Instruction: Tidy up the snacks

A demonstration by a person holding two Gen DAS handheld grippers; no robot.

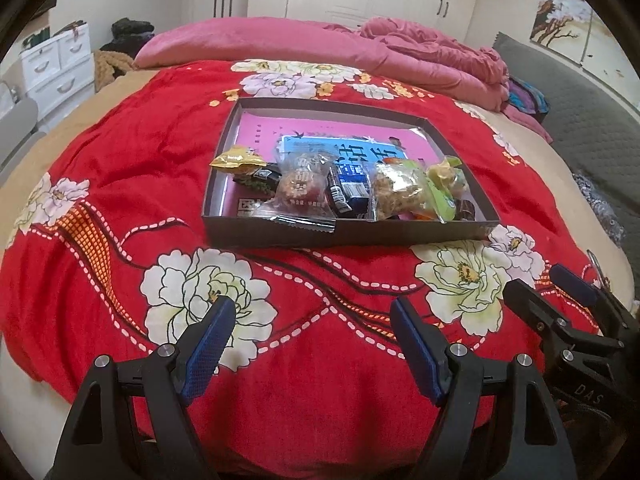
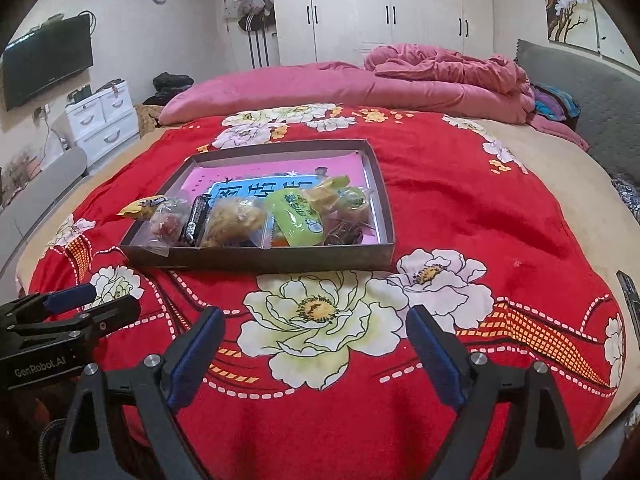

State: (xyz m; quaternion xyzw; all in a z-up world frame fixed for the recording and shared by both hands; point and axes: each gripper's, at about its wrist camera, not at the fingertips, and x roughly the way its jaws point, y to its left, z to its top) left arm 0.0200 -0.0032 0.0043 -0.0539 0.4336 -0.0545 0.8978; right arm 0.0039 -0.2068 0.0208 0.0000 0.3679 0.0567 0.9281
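Note:
A shallow dark cardboard box point(image 1: 340, 235) point(image 2: 280, 259) lies on the red flowered bedspread. It holds several snack packets along its near side: a yellow packet point(image 1: 236, 159) point(image 2: 142, 206), a clear bag of reddish pieces point(image 1: 302, 188) point(image 2: 170, 222), a black-and-blue packet point(image 1: 348, 192) point(image 2: 196, 216), a clear bag of brown pieces point(image 1: 400, 190) point(image 2: 236, 220) and a green packet point(image 1: 442, 200) point(image 2: 294, 216). My left gripper point(image 1: 312, 308) point(image 2: 100, 300) hovers open over the spread, short of the box. My right gripper point(image 2: 316, 314) point(image 1: 540, 282) is open beside it, empty too.
A pink quilt point(image 2: 440, 76) and pillow point(image 1: 240, 40) lie across the far side of the bed. White drawers point(image 2: 102, 120) and a wall TV point(image 2: 48, 66) stand to the left, a grey headboard point(image 2: 580, 80) to the right. A dark flat object point(image 2: 630, 292) lies near the right edge.

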